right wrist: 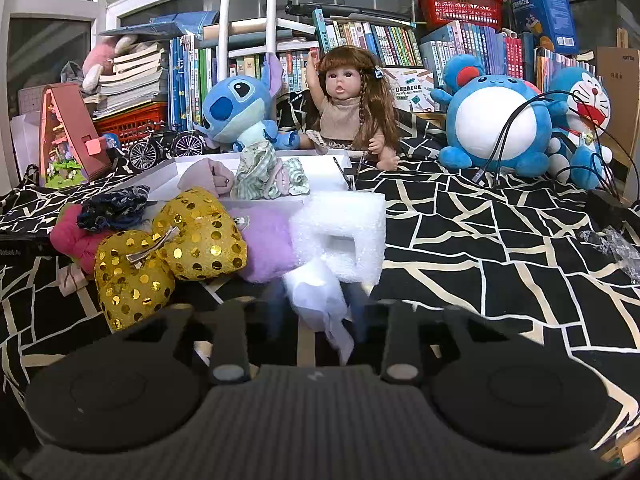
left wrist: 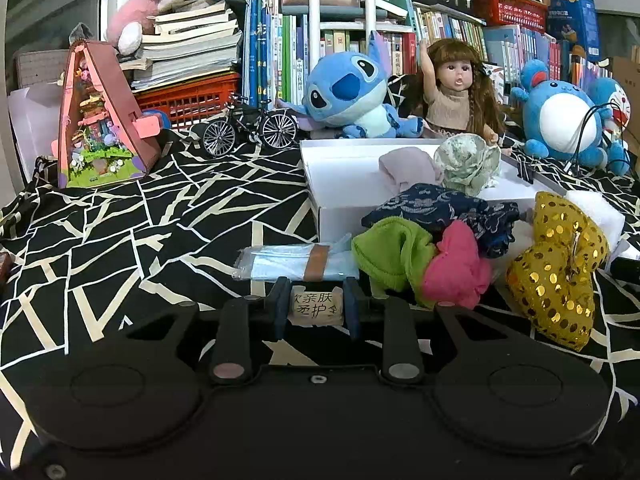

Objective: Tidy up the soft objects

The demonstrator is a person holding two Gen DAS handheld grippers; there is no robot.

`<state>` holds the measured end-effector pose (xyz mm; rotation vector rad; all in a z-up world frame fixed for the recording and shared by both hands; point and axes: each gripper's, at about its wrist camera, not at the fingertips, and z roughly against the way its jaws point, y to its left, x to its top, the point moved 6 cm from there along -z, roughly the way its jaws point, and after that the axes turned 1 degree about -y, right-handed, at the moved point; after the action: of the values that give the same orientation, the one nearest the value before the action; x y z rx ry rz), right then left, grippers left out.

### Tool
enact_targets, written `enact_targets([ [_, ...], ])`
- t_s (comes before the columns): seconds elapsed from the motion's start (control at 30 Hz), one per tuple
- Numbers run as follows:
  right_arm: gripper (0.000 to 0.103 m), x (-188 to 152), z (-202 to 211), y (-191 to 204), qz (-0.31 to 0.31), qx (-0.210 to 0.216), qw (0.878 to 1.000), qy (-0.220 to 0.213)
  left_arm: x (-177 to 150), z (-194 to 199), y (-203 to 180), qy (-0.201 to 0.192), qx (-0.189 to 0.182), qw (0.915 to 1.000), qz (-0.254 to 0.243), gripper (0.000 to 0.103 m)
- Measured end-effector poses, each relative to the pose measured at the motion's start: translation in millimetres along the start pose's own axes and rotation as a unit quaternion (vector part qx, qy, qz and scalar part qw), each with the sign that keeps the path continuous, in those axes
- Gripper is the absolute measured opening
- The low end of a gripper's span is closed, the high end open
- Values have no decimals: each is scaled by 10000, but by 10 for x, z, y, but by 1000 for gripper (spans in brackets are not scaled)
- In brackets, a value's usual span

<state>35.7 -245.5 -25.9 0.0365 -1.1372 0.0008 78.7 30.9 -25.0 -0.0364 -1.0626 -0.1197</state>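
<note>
Left gripper clamped on a small printed packet, long axis crosswise between the fingers. Just beyond it, a banded blue pack lying crosswise against the white box. Right gripper closed on a crumpled white sheet, trailing away toward the white foam block right by the box. Gold sequin bow left of the foam, box straight ahead of both grippers. Right one apparently nearer.

Both cameras sat low on their grippers, looking forward and slightly down across the patterned cloth toward the bookshelf. Both stood close to the pile. Each caught the white box, doll and gold sequinned bow.
</note>
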Motion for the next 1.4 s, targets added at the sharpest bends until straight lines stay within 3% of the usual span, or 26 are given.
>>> enact_targets([
  [0.4, 36, 189, 115, 53, 110, -21, 9997, -222, 214, 82, 31, -130, 43, 9999, 58, 26],
  [0.93, 36, 835, 127, 56, -21, 95, 9978, -650, 807, 8, 27, -409, -272, 9984, 269, 26],
  [1.2, 36, 1107, -268, 53, -163, 247, 9991, -304, 1141, -378, -60, 119, -692, 9960, 546, 26],
  [1.4, 36, 1366, -715, -57, -576, 405, 9975, 111, 1395, -831, -142, 549, -742, 9927, 774, 26],
])
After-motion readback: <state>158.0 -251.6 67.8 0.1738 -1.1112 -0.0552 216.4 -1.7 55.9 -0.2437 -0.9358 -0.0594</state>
